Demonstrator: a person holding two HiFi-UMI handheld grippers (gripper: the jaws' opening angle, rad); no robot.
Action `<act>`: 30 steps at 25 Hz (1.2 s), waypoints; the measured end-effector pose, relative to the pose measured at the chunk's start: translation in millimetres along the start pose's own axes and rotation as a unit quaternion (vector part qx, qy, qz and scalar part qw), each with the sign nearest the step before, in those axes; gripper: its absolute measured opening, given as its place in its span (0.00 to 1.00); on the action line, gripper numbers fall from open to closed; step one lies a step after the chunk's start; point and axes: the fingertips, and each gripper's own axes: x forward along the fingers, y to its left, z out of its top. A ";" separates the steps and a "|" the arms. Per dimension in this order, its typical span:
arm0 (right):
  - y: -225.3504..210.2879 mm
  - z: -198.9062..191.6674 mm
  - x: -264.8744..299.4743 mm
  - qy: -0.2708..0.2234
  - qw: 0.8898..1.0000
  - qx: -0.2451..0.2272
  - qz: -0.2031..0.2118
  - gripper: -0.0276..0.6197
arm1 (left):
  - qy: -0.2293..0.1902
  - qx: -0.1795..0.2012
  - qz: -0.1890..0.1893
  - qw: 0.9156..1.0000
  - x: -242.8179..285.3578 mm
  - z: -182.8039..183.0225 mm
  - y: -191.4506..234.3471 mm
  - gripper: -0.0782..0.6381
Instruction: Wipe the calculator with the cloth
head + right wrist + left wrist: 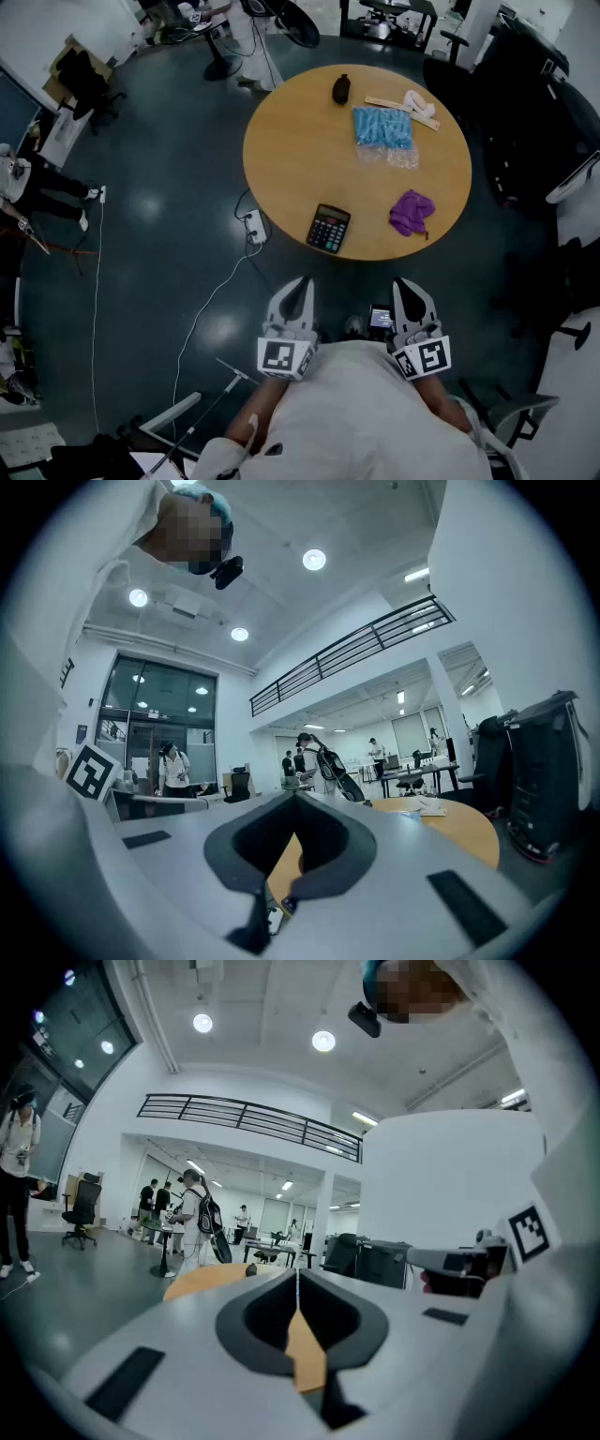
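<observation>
A black calculator (329,228) lies near the front edge of the round wooden table (281,141). To its right a crumpled purple cloth (411,212) rests on the tabletop. My left gripper (298,289) and right gripper (406,291) are held close to my body, short of the table's near edge, both shut with nothing between the jaws. In the left gripper view the jaws (298,1283) meet in a thin line, with the table edge (202,1279) beyond. The right gripper view shows its jaws (296,801) closed the same way, with the tabletop (459,832) ahead at right.
On the table's far side lie a blue plastic packet (382,128), a dark small object (341,89) and a pale stick with a white cloth (410,104). A power strip (255,227) and its cable lie on the floor at the table's left. Office chairs (511,103) stand at right.
</observation>
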 end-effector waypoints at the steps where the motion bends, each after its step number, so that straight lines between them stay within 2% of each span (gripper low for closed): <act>1: -0.9 -0.1 0.0 -0.001 1.000 0.000 0.000 0.06 | -0.001 0.000 0.001 1.000 0.6 0.7 0.0 0.13; 10: -5.6 -0.7 -3.4 -0.001 1.000 0.004 0.000 0.06 | 0.003 -0.003 0.008 1.000 1.8 2.5 -2.8 0.13; 14: -17.0 -3.3 -1.3 0.002 1.000 0.025 0.001 0.06 | 0.010 -0.004 0.012 1.000 6.1 -5.3 -3.5 0.13; 22: -30.0 -10.7 -0.9 0.009 0.999 0.028 0.038 0.06 | 0.030 -0.015 0.027 0.999 17.6 -22.5 -6.8 0.13; 25: -34.9 -14.9 3.5 0.015 0.998 0.027 0.052 0.06 | 0.033 -0.011 0.020 0.999 26.1 -25.8 -10.5 0.13; 30: -50.5 -12.3 23.2 0.018 0.998 0.028 0.051 0.06 | 0.060 0.005 -0.018 0.998 63.2 -31.9 5.6 0.13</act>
